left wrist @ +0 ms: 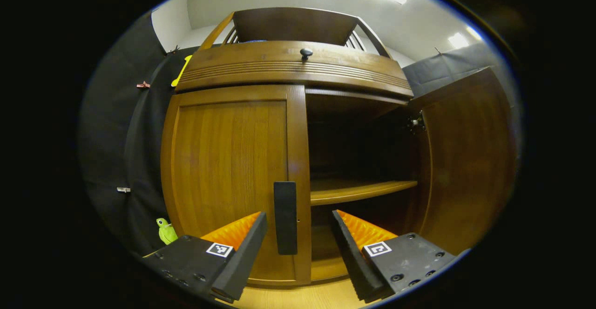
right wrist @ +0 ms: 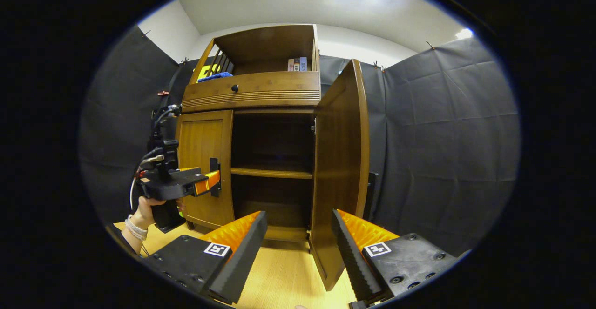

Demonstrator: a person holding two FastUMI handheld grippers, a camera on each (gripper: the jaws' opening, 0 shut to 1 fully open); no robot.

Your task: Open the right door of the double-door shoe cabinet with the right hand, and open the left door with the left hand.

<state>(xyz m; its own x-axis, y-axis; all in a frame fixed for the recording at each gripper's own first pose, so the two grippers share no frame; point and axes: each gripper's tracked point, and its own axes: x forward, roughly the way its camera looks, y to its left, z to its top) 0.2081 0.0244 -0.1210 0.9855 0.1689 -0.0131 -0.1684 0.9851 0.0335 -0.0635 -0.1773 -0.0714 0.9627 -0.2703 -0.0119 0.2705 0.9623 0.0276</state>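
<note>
While open, shoe cabinet [right wrist: 260, 160] shelves bare.

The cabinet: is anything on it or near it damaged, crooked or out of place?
Nothing stands out. The cabinet stands straight. Its right door hangs open on its hinges, the left door is shut with its handle between the open fingers of the left gripper. The shelf looks level.
</note>
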